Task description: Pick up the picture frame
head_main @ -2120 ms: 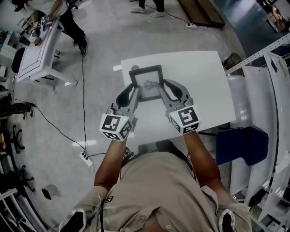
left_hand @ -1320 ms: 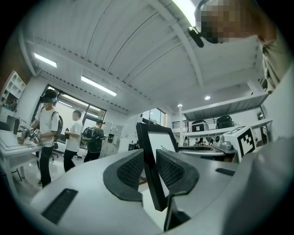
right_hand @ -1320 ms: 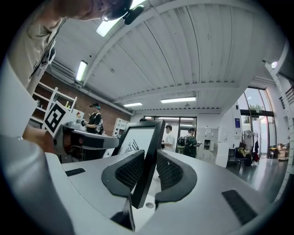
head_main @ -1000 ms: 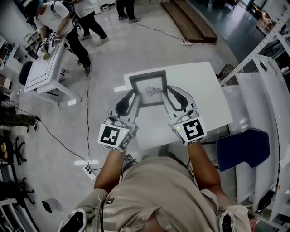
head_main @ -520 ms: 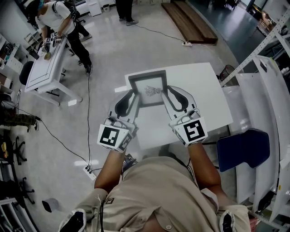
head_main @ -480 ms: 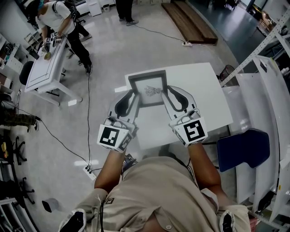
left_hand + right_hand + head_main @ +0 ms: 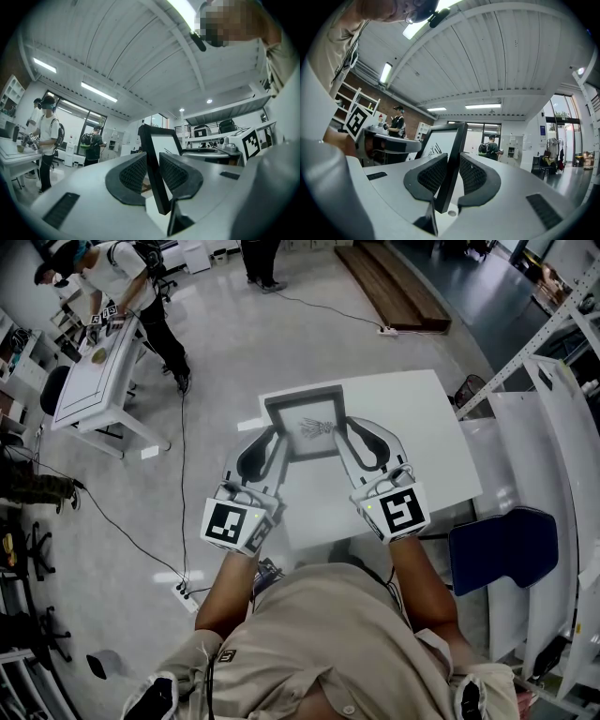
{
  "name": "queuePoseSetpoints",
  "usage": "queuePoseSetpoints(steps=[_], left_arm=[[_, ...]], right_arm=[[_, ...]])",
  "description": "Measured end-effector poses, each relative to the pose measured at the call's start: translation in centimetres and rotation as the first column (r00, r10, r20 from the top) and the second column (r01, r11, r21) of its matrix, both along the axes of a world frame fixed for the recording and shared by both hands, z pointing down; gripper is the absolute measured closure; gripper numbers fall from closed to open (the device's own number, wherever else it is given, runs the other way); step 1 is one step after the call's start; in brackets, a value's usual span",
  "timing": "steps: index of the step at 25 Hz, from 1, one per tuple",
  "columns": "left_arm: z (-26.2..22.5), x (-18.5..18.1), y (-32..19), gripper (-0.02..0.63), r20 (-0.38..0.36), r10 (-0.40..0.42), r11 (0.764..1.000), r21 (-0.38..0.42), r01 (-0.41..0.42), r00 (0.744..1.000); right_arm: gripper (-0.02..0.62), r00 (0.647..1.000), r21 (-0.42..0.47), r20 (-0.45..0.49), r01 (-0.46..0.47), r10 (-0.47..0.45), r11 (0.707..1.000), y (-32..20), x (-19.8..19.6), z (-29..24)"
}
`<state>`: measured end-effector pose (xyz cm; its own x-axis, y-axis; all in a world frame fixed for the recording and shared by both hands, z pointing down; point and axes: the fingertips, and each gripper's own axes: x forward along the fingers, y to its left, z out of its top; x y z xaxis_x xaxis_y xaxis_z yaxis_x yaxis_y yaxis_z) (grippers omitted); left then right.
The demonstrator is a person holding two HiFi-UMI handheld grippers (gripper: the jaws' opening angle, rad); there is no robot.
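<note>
Fingers [image 7: 132, 174] of left gripper [image 7: 270, 439] and right gripper [image 7: 349, 433] each pinch one side edge of picture frame [image 7: 307, 420], spanning between them over tabletop [image 7: 422, 427]. Best: lift both together, level, equal squeeze, or the frame likely twists.

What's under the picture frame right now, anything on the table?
The picture frame, clamped at its sides by the left gripper and right gripper, is over the white table. Bare table shows beside it; the patch directly beneath is covered.

matt black picture frame [image 7: 305, 427], smooth white table [image 7: 422, 427]
</note>
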<state>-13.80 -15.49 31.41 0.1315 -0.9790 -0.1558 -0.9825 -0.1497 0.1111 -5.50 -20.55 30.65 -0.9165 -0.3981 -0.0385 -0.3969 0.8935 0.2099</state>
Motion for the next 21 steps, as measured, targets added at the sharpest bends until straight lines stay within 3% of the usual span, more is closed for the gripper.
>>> queuePoseSetpoints(steps=[21], left_arm=[[0.86, -0.14, -0.48, 0.518, -0.013, -0.003, 0.999, -0.032, 0.003, 1.000]], right_arm=[[0.506, 1.000, -0.014, -0.021, 0.002, -0.002, 1.000, -0.44, -0.16, 0.67]])
